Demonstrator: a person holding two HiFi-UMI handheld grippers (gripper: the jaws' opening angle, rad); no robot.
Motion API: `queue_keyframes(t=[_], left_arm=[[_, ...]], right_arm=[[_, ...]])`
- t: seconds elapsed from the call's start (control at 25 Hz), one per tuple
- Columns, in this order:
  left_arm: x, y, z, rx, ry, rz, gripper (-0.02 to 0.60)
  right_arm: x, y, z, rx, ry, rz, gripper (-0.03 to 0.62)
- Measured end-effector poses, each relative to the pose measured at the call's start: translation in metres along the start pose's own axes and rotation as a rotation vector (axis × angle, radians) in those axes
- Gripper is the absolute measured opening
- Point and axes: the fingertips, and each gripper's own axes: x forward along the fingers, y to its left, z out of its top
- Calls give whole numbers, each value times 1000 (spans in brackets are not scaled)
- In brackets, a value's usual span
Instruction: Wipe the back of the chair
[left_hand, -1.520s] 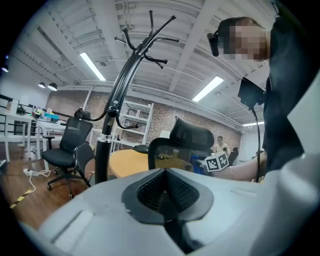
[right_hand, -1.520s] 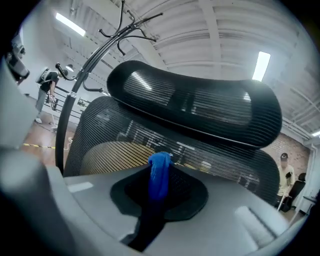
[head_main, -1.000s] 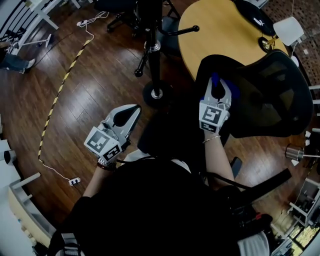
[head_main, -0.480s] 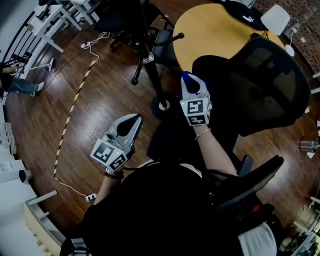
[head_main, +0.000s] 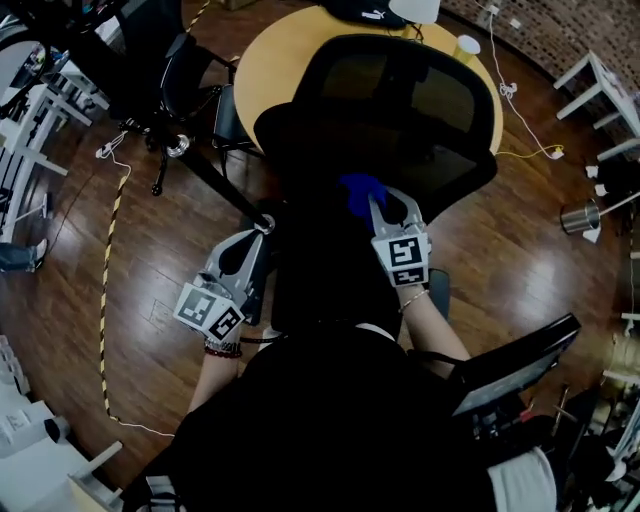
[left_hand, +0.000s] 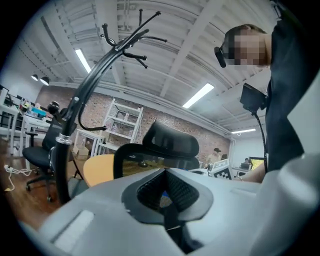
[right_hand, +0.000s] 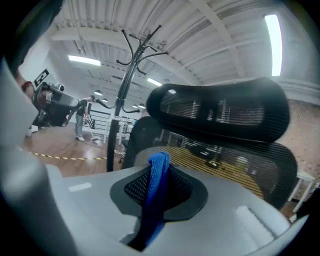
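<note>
Your right claw is clamped on the blue cloth, held against the lower part of the black mesh chair back straight ahead of you. Your left claw is closed on nothing, low at the chair's left edge. A black coat stand crowds that left claw, and the round yellow counter sits just behind the chair.
</note>
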Motion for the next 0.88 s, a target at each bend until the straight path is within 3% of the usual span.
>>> queue_keyframes(t=[0.2, 0.36, 0.56, 0.72, 0.88], left_arm=[[64, -74, -19, -44, -5, -108, 6], [98, -118, -25, -28, 8, -144, 6], [102, -121, -20, -29, -1, -69, 6], [65, -85, -17, -25, -1, 48, 6], [27, -51, -6, -57, -39, 134, 6]], right_arm=[[-81, -116, -70, 27, 132, -202, 41], [-109, -176, -100, 17, 168, -260, 41], [-93, -226, -108, -12, 167, -298, 41], [-73, -226, -104, -134, 150, -325, 41], [-71, -217, -98, -166, 97, -396, 41]])
